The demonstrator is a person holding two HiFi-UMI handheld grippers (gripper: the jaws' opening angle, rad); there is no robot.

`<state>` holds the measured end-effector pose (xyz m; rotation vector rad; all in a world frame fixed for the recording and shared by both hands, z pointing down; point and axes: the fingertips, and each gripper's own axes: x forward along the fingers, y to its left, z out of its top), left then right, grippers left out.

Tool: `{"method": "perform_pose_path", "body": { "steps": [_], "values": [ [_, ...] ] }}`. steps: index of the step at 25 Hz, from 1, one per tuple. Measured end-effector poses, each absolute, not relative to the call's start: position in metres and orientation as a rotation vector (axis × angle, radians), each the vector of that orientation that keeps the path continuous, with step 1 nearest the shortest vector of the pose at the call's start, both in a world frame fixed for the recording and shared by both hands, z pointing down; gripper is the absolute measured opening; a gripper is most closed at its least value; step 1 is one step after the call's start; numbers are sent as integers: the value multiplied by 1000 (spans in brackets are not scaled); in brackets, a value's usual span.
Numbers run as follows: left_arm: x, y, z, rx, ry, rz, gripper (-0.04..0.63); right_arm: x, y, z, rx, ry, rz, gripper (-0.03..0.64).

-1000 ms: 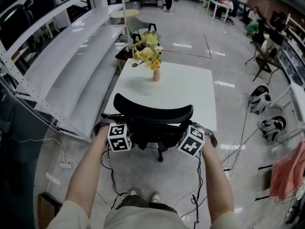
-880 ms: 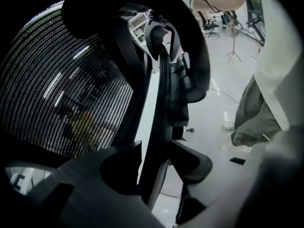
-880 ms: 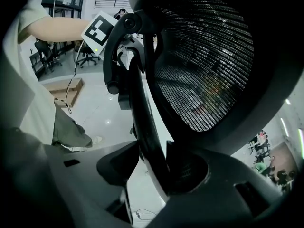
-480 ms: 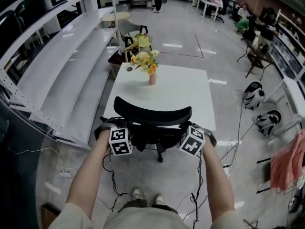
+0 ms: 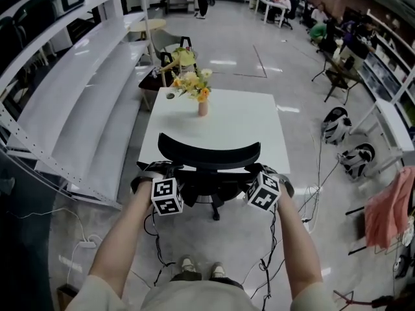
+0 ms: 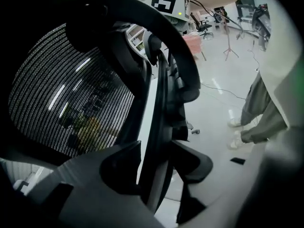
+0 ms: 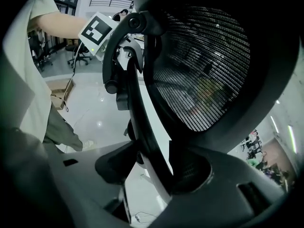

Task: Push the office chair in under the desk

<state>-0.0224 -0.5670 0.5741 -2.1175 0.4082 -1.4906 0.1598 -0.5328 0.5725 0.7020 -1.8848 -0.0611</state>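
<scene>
Over the last second the office chair (image 5: 209, 153) has rolled forward. Its curved back now overlaps the near edge of the white bench (image 5: 240, 125), where before it stood a little short of it, and my feet have followed it in. I judge the push to be nearly or fully finished.

The left gripper (image 6: 156, 169) pinches the left edge of the back's frame, jaws set wide, with the frame filling the gap between them. The right gripper (image 7: 153, 169) is opening, and the frame on its side stands between the jaws. I read that grip as letting go, which fits a chair that has reached its place.

The back covers the seat from above, so I cannot see how far the seat sits under the bench. Only part of the base (image 5: 214, 209) shows below it. In the head view the marker cubes hide both sets of jaws. Both gripper views are almost filled by dark mesh. The vase of flowers (image 5: 198, 89) at the far end of the bench stands well clear of the chair.
</scene>
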Motion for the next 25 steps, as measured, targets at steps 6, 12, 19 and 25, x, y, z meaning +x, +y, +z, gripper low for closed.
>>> {"method": "perform_pose_path", "body": {
  "steps": [6,12,19,25],
  "values": [
    [-17,-558,561,-2260,497,-1426,228,159,-530,566,791,-1891,-48,227],
    [-16,-543,530,-2378,642,-1279,225,150,-523,530,959,-2026,-13,209],
    [-20,-518,486,-2422,780,-1092,165,136,-501,466,1154,-2283,60,116],
    [-25,-497,434,-2470,901,-880,139,130,-480,408,1358,-2416,-20,50]
  ]
}}
